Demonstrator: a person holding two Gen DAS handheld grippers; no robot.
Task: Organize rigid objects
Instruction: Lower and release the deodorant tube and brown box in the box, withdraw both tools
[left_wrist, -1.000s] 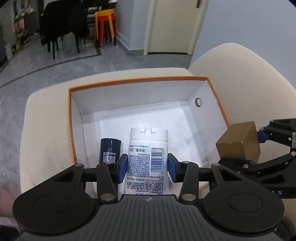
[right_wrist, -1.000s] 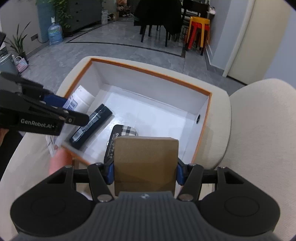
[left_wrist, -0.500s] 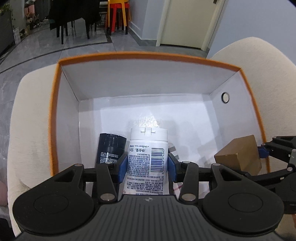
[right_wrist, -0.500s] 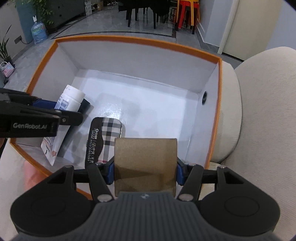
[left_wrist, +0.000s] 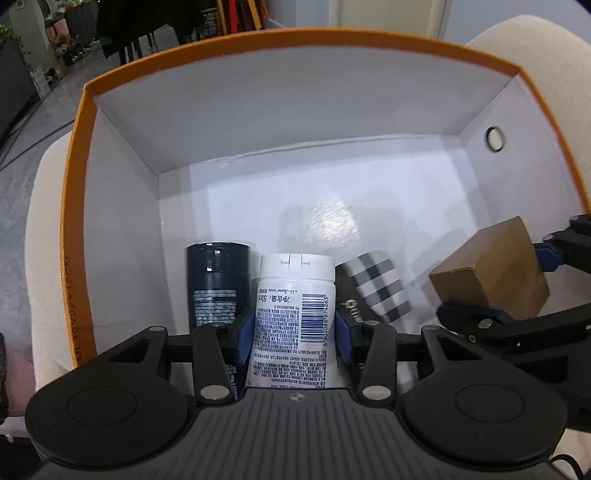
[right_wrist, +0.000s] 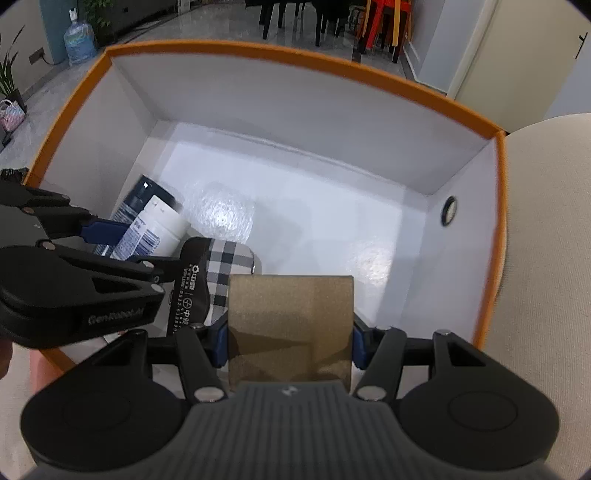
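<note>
CHANGE: both tools sit lower inside the orange-rimmed white cardboard box (left_wrist: 74, 206) than a second ago | LEFT: left tool (left_wrist: 295, 332) clamps white plastic bottle (left_wrist: 295, 295), beside dark cylindrical bottle (left_wrist: 216, 280) | RIGHT: right tool (right_wrist: 290, 339) clamps brown cardboard cube (right_wrist: 290, 317), beside checked case (right_wrist: 221, 269) | MEANING: release likely next.

Cream cushioned seat (right_wrist: 546, 229) under & right of everything. Grey tiled floor (right_wrist: 192, 33) beyond. Far left: blue water jug (right_wrist: 79, 42), green plant (right_wrist: 9, 74). Far centre: dark chairs (right_wrist: 295, 16); red/orange stools (right_wrist: 384, 26) to their right. Cream door (right_wrist: 517, 48) far right.
</note>
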